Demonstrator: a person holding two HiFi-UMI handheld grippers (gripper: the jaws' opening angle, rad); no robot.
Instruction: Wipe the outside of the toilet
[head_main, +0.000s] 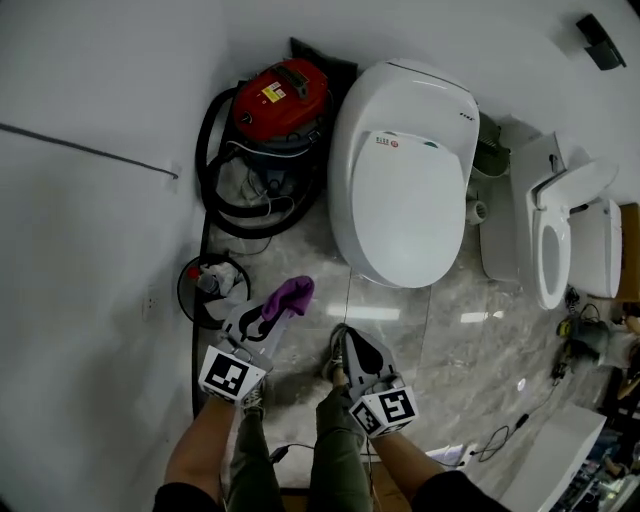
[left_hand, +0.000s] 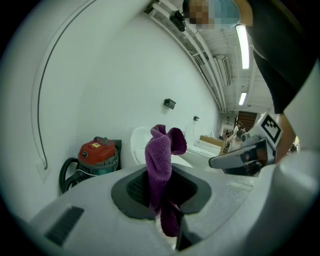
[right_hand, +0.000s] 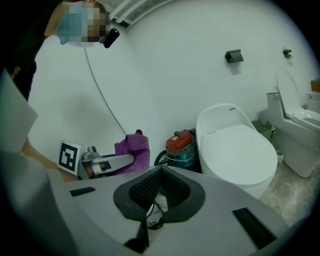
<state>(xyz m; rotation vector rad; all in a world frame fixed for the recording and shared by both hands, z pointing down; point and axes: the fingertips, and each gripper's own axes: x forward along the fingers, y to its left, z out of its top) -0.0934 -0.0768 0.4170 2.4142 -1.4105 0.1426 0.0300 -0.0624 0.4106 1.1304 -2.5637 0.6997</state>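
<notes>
Closest to the head camera, two forearms and bent knees, then the left gripper (head_main: 275, 310) clamped tight on a bunched purple cloth (head_main: 291, 293), and beside it the right gripper (head_main: 338, 345), closed on nothing. Ahead of both, on the marble floor (head_main: 440, 320), the white toilet (head_main: 405, 170) with lid down: long axis running straight away from the person, rounded front end pointing back toward the knees, rear end toward the far wall. Ahead and slightly right of the cloth, near but not touching; about equally near to either gripper, with the wipe in the left alone. Red vacuum cleaner (head_main: 280, 100) wedged between toilet and left wall; second toilet (head_main: 565, 235), seat up, well off to the right.

From the left gripper view: jaws pinched on the cloth (left_hand: 161, 160), folds sticking up past the tips, pale toilet shell (left_hand: 136, 144) straight behind and partly hidden by the fabric. Likely next: a forward reach to land the cloth on the front-left flank of the bowl.

From the right gripper view: pads pressed together, empty, aimed between vacuum cleaner (right_hand: 180, 145) and toilet (right_hand: 239, 147), bowl lying right of the line of the jaws, nose toward the lens
</notes>
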